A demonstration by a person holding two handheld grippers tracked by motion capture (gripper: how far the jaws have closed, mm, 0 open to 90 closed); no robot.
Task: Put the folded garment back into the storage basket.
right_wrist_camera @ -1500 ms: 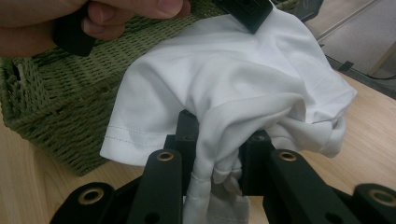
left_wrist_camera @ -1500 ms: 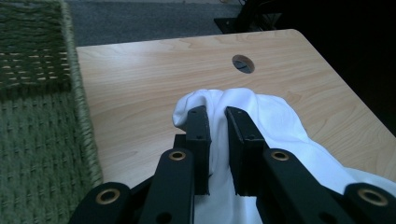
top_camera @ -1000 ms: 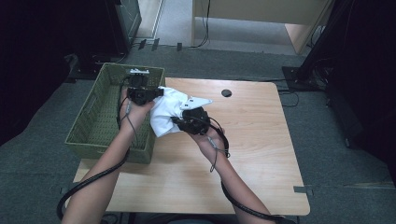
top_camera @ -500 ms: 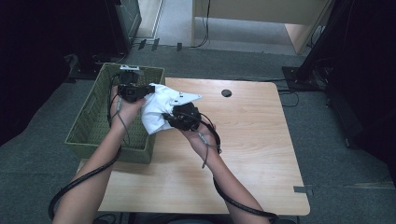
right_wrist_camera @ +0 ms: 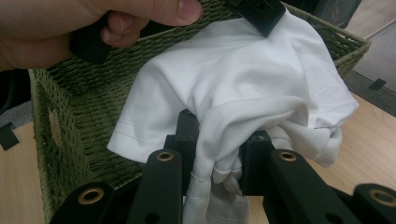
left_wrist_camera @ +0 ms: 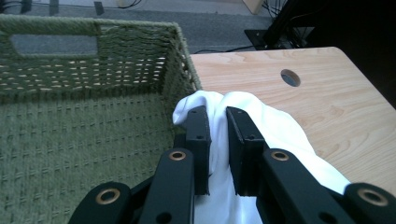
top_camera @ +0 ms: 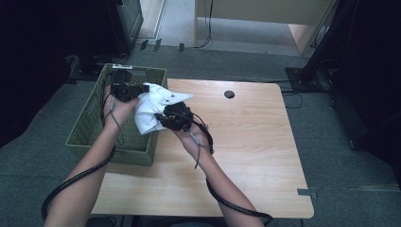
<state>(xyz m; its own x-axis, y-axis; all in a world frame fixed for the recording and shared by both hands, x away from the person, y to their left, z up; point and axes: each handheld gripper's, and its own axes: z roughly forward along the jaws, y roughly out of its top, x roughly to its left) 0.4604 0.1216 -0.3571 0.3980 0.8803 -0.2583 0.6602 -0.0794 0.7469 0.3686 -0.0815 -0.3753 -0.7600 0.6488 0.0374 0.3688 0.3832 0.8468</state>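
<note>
Light wooden table with a cable hole, green woven basket beside its left edge.

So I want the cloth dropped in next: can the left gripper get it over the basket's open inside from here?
Probably yes. The left gripper, shut on the white cloth, sits at the green basket rim, and the basket's inside looks bare.

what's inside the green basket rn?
The woven basket floor that shows in the left gripper view is bare weave. The white cloth hangs over its table-side rim, pinched by the left gripper and right gripper; the corner beneath it is hidden.
</note>
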